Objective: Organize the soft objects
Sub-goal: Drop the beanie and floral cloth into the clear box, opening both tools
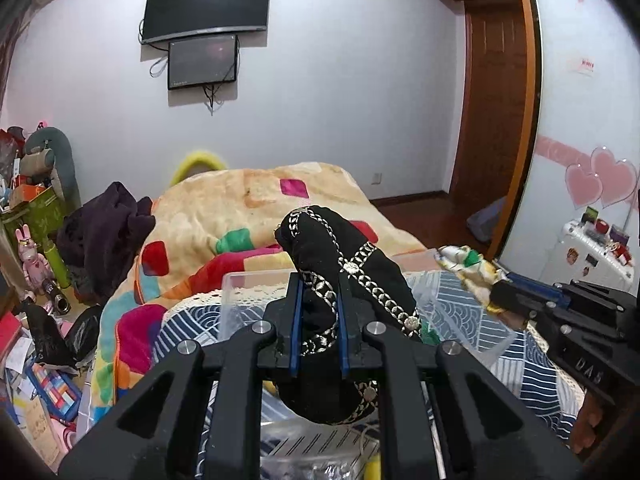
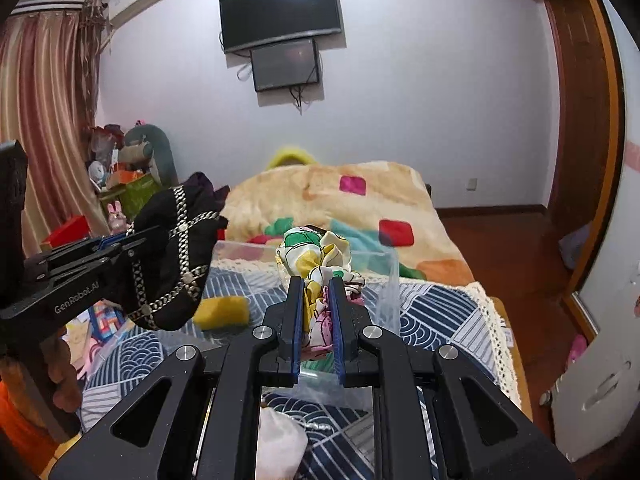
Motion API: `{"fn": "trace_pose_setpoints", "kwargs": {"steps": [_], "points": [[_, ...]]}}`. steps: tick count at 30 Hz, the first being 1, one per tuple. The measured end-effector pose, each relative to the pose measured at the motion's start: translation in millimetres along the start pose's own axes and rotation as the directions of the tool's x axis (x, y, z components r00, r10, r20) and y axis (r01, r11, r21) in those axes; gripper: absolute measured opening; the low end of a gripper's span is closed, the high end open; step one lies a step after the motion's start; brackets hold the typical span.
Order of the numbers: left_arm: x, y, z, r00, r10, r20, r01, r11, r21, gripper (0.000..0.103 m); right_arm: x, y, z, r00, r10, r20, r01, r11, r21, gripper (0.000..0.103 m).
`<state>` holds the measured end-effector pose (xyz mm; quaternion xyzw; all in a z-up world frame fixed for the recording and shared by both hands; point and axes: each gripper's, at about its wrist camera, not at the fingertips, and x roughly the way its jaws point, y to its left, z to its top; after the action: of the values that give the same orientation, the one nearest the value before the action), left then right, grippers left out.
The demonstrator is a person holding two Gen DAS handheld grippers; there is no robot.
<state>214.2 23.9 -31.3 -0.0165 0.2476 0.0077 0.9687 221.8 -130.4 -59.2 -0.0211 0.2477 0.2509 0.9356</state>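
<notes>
My left gripper [image 1: 319, 280] is shut on a black cloth with silver chain trim [image 1: 352, 264], held up above a clear plastic box [image 1: 248, 284] on the bed. It also shows in the right wrist view [image 2: 172, 256]. My right gripper [image 2: 317, 284] is shut on a crumpled floral scarf [image 2: 316, 252] of white, green and yellow, held above the same clear box [image 2: 386, 276]. The scarf appears at the right in the left wrist view [image 1: 468, 268]. A yellow soft block [image 2: 224, 312] lies on the patterned bedcover.
A blue-and-white patterned cover [image 2: 436, 316] with a lace edge lies under the box. A colourful blanket [image 2: 360, 208] covers the far bed. Dark clothes [image 1: 104, 232] and clutter [image 1: 36, 240] are piled at left. A white soft item [image 2: 280, 440] lies below my right gripper.
</notes>
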Motion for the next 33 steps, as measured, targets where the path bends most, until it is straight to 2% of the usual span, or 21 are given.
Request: {"fn": "trace_pose_setpoints", "kwargs": {"steps": [10, 15, 20, 24, 26, 29, 33], "points": [[53.1, -23.1, -16.2, 0.996, 0.032, -0.087, -0.024, 0.995, 0.094, 0.014, 35.2, 1.8, -6.3, 0.993, -0.028, -0.114, 0.028, 1.000, 0.001, 0.011], [70.2, -22.0, -23.6, 0.987, 0.023, -0.160, -0.011, 0.997, 0.078, 0.014, 45.2, 2.9, -13.7, 0.985, -0.037, -0.168, 0.036, 0.999, -0.013, 0.011], [76.2, -23.0, -30.6, 0.976, 0.003, -0.218, 0.012, 0.998, 0.069, 0.015, 48.1, -1.6, -15.5, 0.980, -0.013, -0.198, 0.013, 1.000, 0.002, 0.012], [73.3, -20.8, -33.5, 0.976, 0.007, -0.217, 0.006, 0.998, 0.061, 0.017, 46.4, -4.3, -17.9, 0.978, -0.009, -0.207, 0.010, 1.000, 0.002, 0.014], [70.8, -19.0, -33.3, 0.976, 0.004, -0.217, 0.009, 0.998, 0.060, 0.022, 44.5, -3.8, -18.1, 0.978, -0.005, -0.211, 0.005, 1.000, -0.003, 0.015], [63.8, -15.6, -32.4, 0.976, -0.009, -0.216, 0.020, 0.999, 0.049, 0.030, 42.4, -2.6, -18.5, 0.978, -0.017, -0.206, 0.014, 1.000, -0.016, 0.021], [47.3, -7.6, -29.5, 0.982, -0.023, -0.187, 0.028, 0.999, 0.027, 0.031, 34.9, -1.3, -15.7, 0.982, -0.012, -0.186, 0.009, 1.000, -0.016, 0.026]]}}
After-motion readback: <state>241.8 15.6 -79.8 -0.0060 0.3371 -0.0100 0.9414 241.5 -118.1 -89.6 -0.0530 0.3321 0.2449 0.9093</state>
